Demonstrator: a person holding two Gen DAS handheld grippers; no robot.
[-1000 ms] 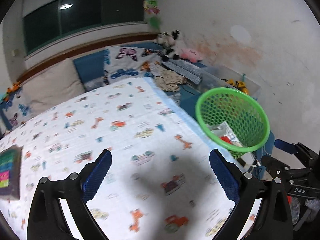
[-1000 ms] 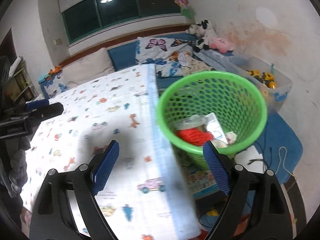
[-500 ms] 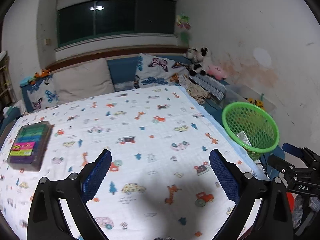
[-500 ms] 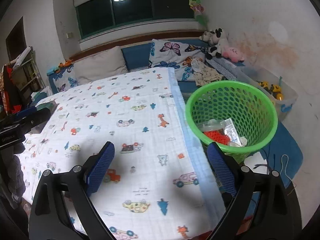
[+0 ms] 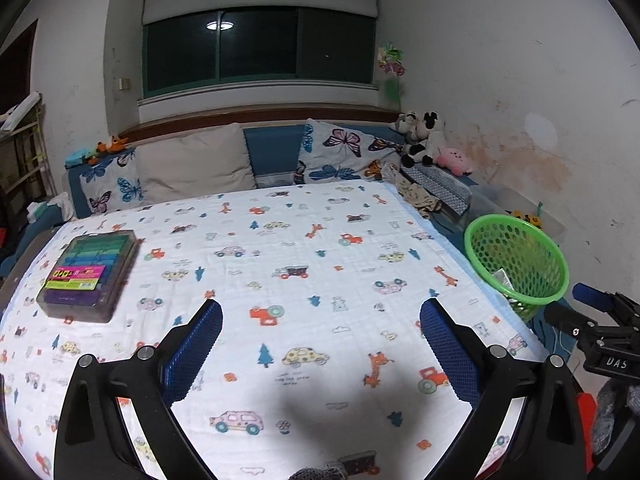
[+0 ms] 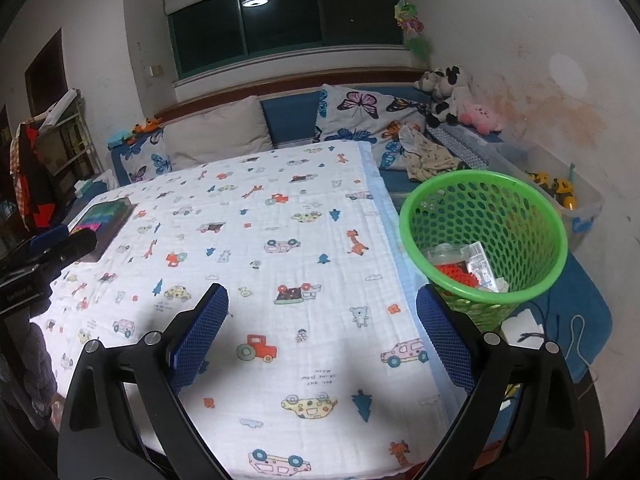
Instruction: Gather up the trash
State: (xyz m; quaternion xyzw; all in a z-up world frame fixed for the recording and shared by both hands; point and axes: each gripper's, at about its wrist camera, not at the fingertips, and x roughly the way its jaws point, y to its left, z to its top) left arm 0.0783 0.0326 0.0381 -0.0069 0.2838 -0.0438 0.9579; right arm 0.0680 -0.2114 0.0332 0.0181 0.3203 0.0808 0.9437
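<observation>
- My left fingers (image 5: 320, 336) are spread wide at the bottom of the left view, gripping nothing, over the printed sheet (image 5: 280, 248) on the bed.
- My right fingers (image 6: 322, 324) are likewise released and empty, low in the right view, above the sheet's right edge.
- The green basket (image 6: 486, 184) stands on the floor just beside the bed, at the right of the right view; trash (image 6: 466, 266) lies in its bottom, red netting and clear wrappers.
- In the left view the basket (image 5: 516, 258) shows at right centre.
- A box (image 5: 90, 274) of coloured pieces lies on the sheet at left.
- Pillows (image 5: 192, 166) and plush toys (image 5: 424, 140) line the far end.
</observation>
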